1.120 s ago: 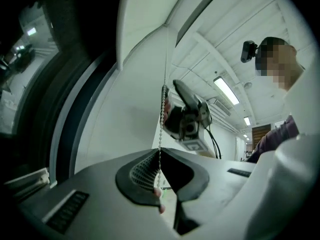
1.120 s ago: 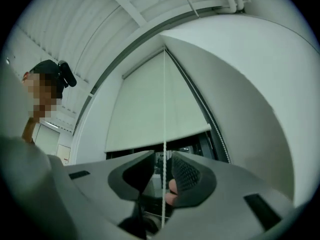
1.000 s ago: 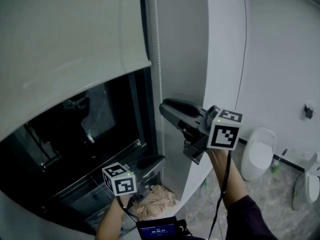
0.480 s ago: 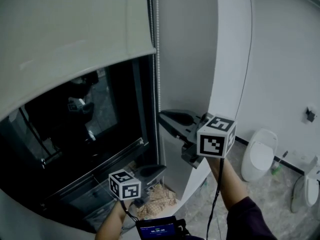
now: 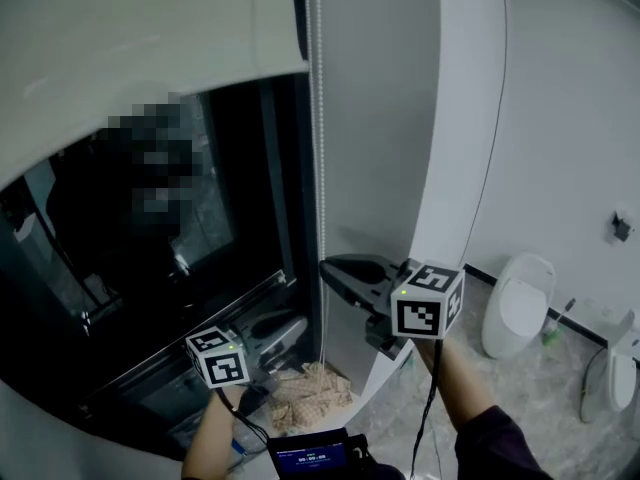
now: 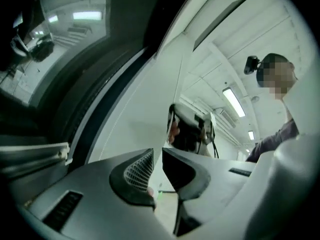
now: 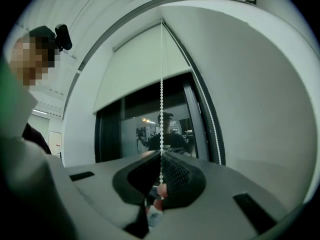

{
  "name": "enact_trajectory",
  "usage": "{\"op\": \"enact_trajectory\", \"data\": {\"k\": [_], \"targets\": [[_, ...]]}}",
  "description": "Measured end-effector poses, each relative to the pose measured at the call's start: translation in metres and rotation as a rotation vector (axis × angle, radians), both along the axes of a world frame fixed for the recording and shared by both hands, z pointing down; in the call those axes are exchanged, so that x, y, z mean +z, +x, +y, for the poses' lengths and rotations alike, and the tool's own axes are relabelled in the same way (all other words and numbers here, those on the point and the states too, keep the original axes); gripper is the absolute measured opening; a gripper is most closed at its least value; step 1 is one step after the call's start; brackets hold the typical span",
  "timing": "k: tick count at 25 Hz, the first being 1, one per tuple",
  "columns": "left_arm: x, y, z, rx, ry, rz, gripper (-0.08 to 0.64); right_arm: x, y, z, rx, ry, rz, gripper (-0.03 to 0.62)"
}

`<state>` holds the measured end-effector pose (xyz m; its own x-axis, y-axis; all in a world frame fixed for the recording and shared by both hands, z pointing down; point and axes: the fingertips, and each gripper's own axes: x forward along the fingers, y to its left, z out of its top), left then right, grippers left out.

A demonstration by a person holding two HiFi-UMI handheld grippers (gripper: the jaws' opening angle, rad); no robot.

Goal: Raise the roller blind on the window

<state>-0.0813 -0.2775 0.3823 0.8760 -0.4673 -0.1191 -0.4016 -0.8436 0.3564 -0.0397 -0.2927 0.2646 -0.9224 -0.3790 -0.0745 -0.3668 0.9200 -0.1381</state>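
Note:
The pale roller blind [image 5: 140, 58] covers the top of the dark window [image 5: 150, 258]. Its white bead chain [image 5: 320, 148] hangs down the frame's right side. My right gripper [image 5: 332, 268] points level at that chain and is shut on it. In the right gripper view the chain [image 7: 161, 99] drops straight into the closed jaws of the right gripper [image 7: 161, 158], which have just closed on it. A second strand [image 7: 214, 134] hangs free to the right. Lower left, my left gripper [image 5: 292, 326] hangs near the sill. My left gripper [image 6: 157, 151] shows only a narrow slit, with nothing in it.
A grey wall panel [image 5: 375, 118] stands right of the chain. A crumpled cloth [image 5: 308, 388] lies below the sill, and a small screen [image 5: 310, 460] sits at the bottom edge. A white toilet [image 5: 518, 306] stands on the tiled floor at right.
My right gripper has sunk along the chain, and its jaws have closed on it. The blind's bottom edge sits higher in view. The left gripper has shifted left.

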Motion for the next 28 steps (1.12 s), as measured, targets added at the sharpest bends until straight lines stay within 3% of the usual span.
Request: {"op": "enact_trajectory", "data": {"k": [7, 13, 18, 23, 28], "targets": [[-0.098, -0.001, -0.003, -0.034, 0.191, -0.001, 0.021, 0.066, -0.014, 0.008, -0.033, -0.106, 0.050, 0.017], [-0.142, 0.016, -0.009, -0.053, 0.277, -0.027, 0.023, 0.130, -0.027, 0.025, -0.071, -0.221, 0.082, 0.017], [-0.166, 0.021, -0.008, -0.049, 0.299, 0.013, 0.021, 0.171, -0.025, 0.033, -0.088, -0.308, 0.082, 0.017], [-0.157, 0.027, -0.008, -0.017, 0.292, -0.045, 0.020, 0.192, -0.025, 0.040, -0.095, -0.353, 0.077, 0.017], [-0.123, 0.026, -0.013, -0.003, 0.238, -0.078, 0.020, 0.224, -0.023, 0.042, -0.088, -0.401, 0.133, 0.018]]}}
